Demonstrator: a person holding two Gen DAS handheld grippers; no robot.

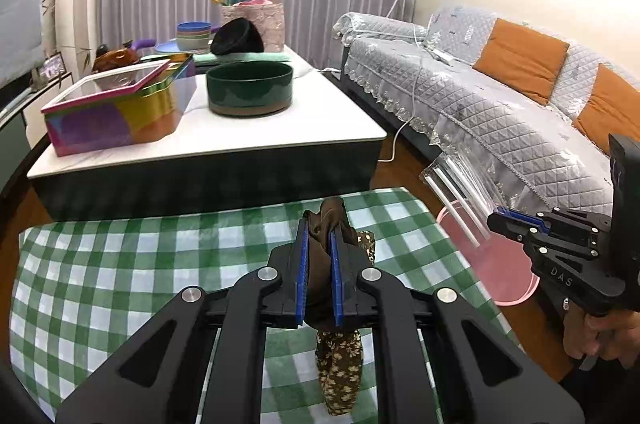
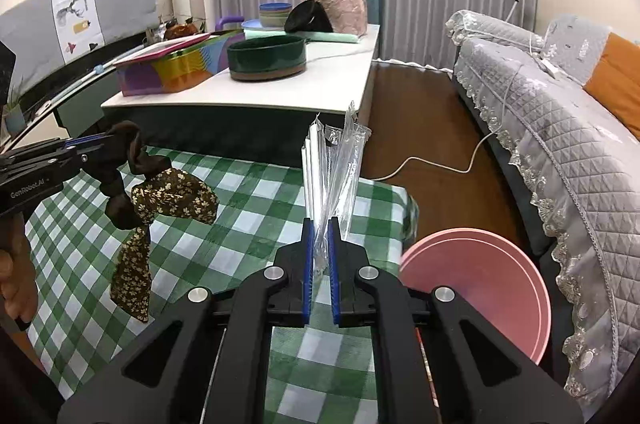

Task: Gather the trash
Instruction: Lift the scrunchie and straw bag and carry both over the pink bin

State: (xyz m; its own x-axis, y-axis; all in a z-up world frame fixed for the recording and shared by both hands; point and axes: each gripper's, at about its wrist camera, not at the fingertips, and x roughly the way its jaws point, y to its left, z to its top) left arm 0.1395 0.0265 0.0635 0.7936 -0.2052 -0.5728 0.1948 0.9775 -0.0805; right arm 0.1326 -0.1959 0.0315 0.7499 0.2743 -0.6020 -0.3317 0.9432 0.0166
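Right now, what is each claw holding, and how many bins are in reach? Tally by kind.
Brown scrunchie in the left claw: 1
Clear plastic wrapper with white straws in the right claw: 1
Pink bin beside the checked table: 1
Total: 3

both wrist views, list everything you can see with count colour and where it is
scrunchie: 1, brown with floral tails, clamped in left gripper
straw packet: 1, clear with white straws, clamped in right gripper
bin: 1, pink, on floor beside checked cloth
checked cloth: 1, green and white, below grippers
coffee table: 1, white top, beyond cloth
tin box: 1, multicolour, on coffee table
round bowl: 1, dark green, on coffee table
sofa: 1, grey cover, orange cushions
left gripper: 1, black, blue pads
right gripper: 1, black, blue pads
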